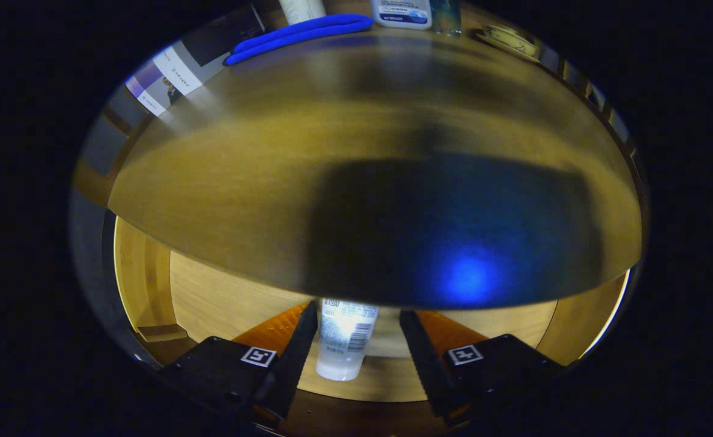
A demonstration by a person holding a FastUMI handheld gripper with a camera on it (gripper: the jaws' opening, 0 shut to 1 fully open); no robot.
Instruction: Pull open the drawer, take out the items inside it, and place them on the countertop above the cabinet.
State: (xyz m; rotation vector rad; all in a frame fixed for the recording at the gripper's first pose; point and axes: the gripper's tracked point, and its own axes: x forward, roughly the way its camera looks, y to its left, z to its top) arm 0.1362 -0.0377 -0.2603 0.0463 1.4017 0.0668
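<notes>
The gripper (358, 340) looked down over the front lip of the cabinet's surface (223, 182), whose wooden top spread wide beyond the fingers, while the open drawer (223, 297) lay lower, under that lip. The drawer had evidently been pulled out so its contents could be reached from above, and its pale wooden floor showed on both sides of the fingers.

Going left to right: at the far left of the surface, against the back, a blue looped band (298, 33) lay flat, and beside it stood the base of a pale container (301, 7), then a white bottle with a blue label (402, 13), then a small dark glassy thing (too cropped to name). Far right, a small dish or cup (508, 37) sat near the back edge. These stood well clear of the front, which left bare room near the lip for what came out of the drawer.

Down in the drawer, a white tube (344, 340) lay between the fingers, cap end toward the camera, its upper part hidden under the lip. It sat closer to the left finger (298, 346), perhaps touching it; a clear gap separated it from the right finger (420, 352). The fingers stood moderately wide, straddling the tube rather than pressing it, so I judged the grasp not yet made.

A dark shadow with a blue glint lay on the surface ahead.
</notes>
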